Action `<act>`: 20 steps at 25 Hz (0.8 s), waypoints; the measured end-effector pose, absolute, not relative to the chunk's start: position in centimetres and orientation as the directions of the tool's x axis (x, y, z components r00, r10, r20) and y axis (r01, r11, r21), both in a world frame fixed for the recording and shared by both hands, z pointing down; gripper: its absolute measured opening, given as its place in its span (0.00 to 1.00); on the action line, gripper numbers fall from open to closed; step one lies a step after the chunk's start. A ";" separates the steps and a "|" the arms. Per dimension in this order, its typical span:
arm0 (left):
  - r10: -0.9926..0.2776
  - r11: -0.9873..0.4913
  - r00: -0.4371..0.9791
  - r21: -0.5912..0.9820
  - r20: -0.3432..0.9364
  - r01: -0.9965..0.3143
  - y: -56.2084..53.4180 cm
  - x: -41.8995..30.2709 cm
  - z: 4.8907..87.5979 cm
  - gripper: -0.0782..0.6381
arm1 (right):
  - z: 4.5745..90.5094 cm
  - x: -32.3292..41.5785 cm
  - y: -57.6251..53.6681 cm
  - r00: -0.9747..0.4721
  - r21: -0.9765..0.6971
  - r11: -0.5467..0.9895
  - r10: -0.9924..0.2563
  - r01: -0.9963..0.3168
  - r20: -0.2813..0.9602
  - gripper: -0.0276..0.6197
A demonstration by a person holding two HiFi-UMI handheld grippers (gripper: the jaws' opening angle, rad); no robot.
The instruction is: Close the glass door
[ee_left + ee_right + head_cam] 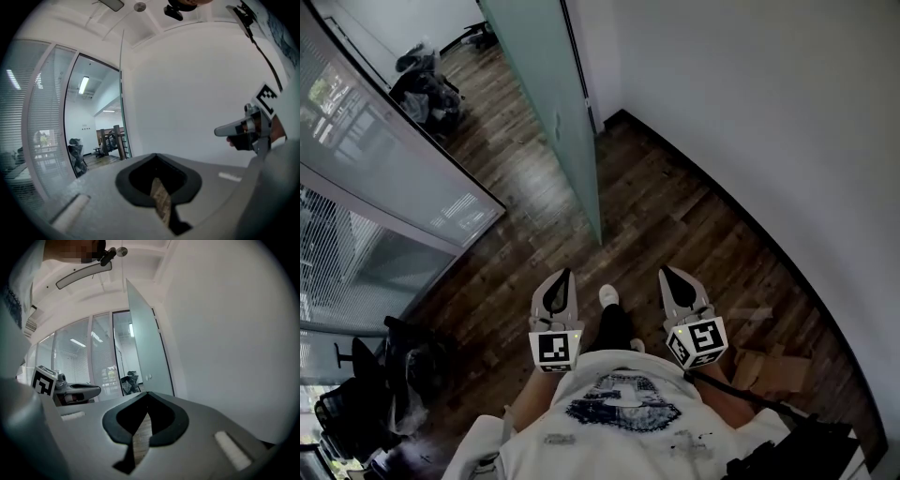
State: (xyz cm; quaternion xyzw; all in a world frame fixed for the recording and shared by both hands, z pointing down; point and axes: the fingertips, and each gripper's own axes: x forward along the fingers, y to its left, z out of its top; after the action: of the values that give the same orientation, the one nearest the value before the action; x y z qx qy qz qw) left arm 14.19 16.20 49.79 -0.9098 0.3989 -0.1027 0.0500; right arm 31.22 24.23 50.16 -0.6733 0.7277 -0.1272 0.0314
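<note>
Dark wood floor (675, 216) runs beside a white wall (769, 112), and the one glass door (548, 103) stands swung open, well ahead of both grippers and a little to their left. The left gripper (564, 277) has its jaws pressed together on nothing. The right gripper (667, 275) is pinched together and empty too. That makes two grippers side by side at the person's waist, neither touching the door. One piece of cardboard (769, 370) lies by the wall on the right.
</note>
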 end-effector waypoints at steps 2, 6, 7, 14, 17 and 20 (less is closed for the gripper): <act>-0.736 -0.677 0.662 -0.167 0.141 -0.717 14.7 14.6 49.8 0.11 | 50.0 31.6 22.8 -0.092 -0.219 0.063 -0.988 -0.974 0.127 0.05; -0.737 -0.675 0.663 -0.165 0.131 -0.719 11.6 15.4 49.5 0.11 | 49.8 32.2 19.6 -0.098 -0.212 0.070 -0.987 -0.975 0.128 0.05; -0.739 -0.674 0.662 -0.166 0.129 -0.720 10.7 15.6 49.5 0.11 | 49.8 32.3 18.6 -0.102 -0.209 0.074 -0.987 -0.975 0.127 0.05; -0.756 -0.654 0.635 -0.154 0.158 -0.740 4.9 15.5 50.1 0.11 | 50.1 32.0 12.0 -0.144 -0.214 0.112 -0.979 -0.970 0.142 0.05; -0.761 -0.648 0.629 -0.146 0.162 -0.747 2.6 15.4 50.1 0.11 | 50.3 32.0 9.5 -0.155 -0.217 0.120 -0.976 -0.969 0.150 0.05; -0.763 -0.645 0.624 -0.143 0.170 -0.751 0.5 15.3 50.4 0.11 | 50.7 31.7 7.1 -0.163 -0.224 0.125 -0.974 -0.966 0.158 0.05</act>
State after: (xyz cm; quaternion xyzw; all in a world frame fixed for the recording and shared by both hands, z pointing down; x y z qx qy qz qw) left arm 15.26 0.51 50.41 -0.9005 0.4202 -0.1081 0.0289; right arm 31.73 7.15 50.72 -0.6469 0.7499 -0.1378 0.0136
